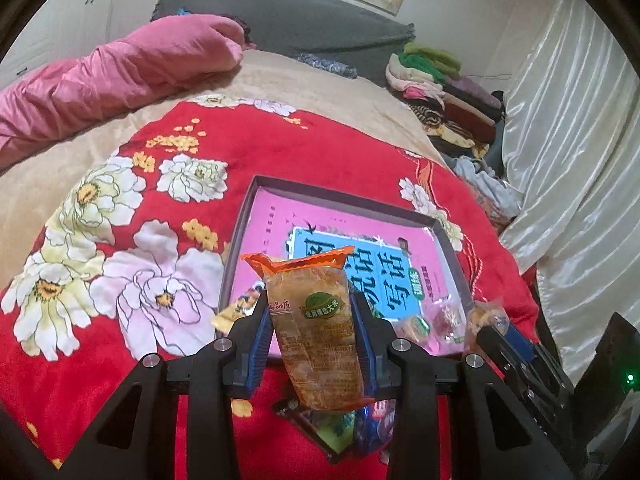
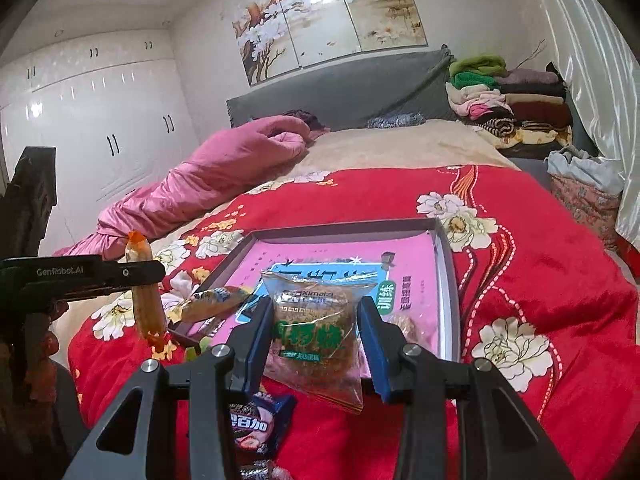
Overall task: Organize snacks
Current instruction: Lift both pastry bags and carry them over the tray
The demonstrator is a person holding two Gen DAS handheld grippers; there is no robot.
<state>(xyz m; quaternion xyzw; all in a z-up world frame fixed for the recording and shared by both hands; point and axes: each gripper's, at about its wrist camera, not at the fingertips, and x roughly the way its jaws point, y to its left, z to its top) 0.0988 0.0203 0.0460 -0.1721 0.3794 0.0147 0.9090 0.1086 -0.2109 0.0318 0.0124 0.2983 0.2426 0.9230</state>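
Left gripper (image 1: 316,332) clamped on orange packet (image 1: 314,328); right gripper (image 2: 316,336) clamped on clear cake packet (image 2: 316,328), both held over tray (image 2: 446,256). Few snacks (image 1: 432,320) seen in tray; blue packet (image 2: 256,424) left on blanket (image 2: 540,272).

It was a home bedroom. A bed (image 2: 540,240) under a red floral blanket stood before white wardrobes (image 2: 100,120). Folded clothes (image 2: 508,104) were stacked at its headboard corner.
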